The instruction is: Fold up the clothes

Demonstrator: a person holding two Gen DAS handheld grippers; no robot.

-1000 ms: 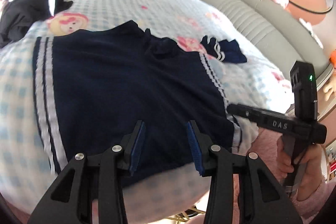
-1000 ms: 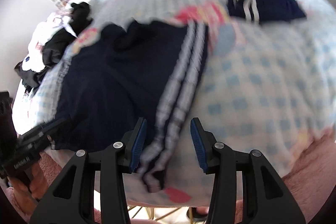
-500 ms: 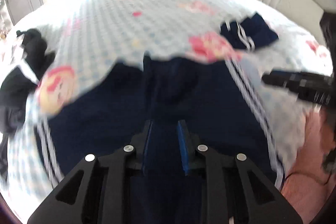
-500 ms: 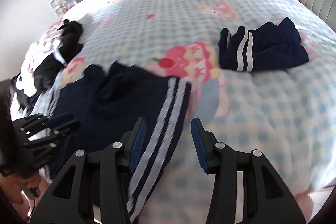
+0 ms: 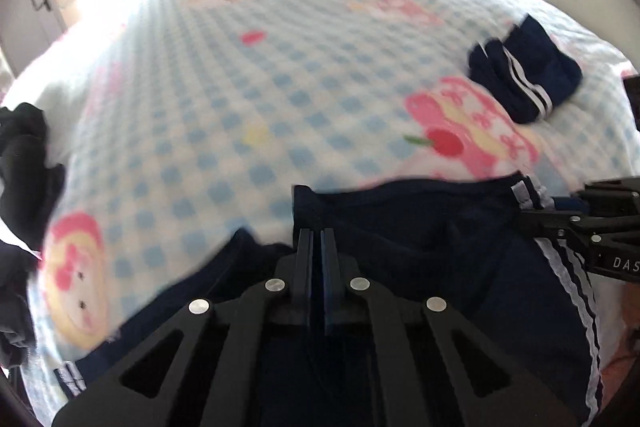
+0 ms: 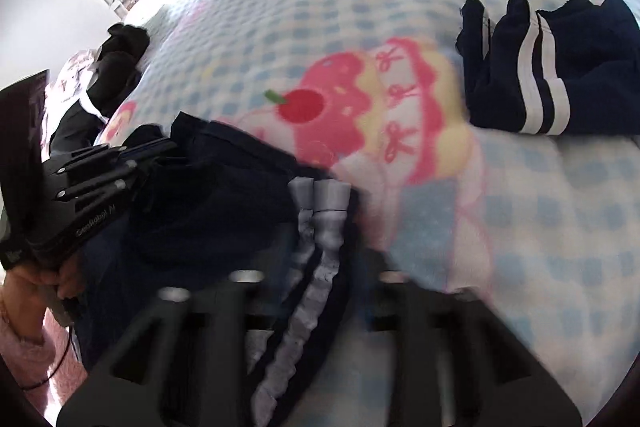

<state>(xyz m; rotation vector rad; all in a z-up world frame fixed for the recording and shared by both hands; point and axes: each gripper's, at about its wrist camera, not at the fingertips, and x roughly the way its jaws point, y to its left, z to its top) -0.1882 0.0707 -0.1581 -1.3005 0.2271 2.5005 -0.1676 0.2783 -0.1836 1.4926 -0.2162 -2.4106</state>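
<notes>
My left tongs have just been closing and are now pinched on the far edge of the navy shorts, near the middle of that edge; a second ago they stood apart over flat cloth. My right tongs have also just been closing; their tips are smeared by blur in the right wrist view, but they look clamped on the white-striped side seam at the same far edge. The shorts lie at the near end of the bed, on the checked blanket, and that far edge now sits bunched and lifted where it lay flat before. I judge both grips are set for the first fold, bringing the far edge over toward me. A second navy piece, already folded small, lies well apart further up the bed, and dark clothes wait at the left edge. On the right tongs' body I can read "DAS"; the left tongs' body carries lettering I cannot read surely.
</notes>
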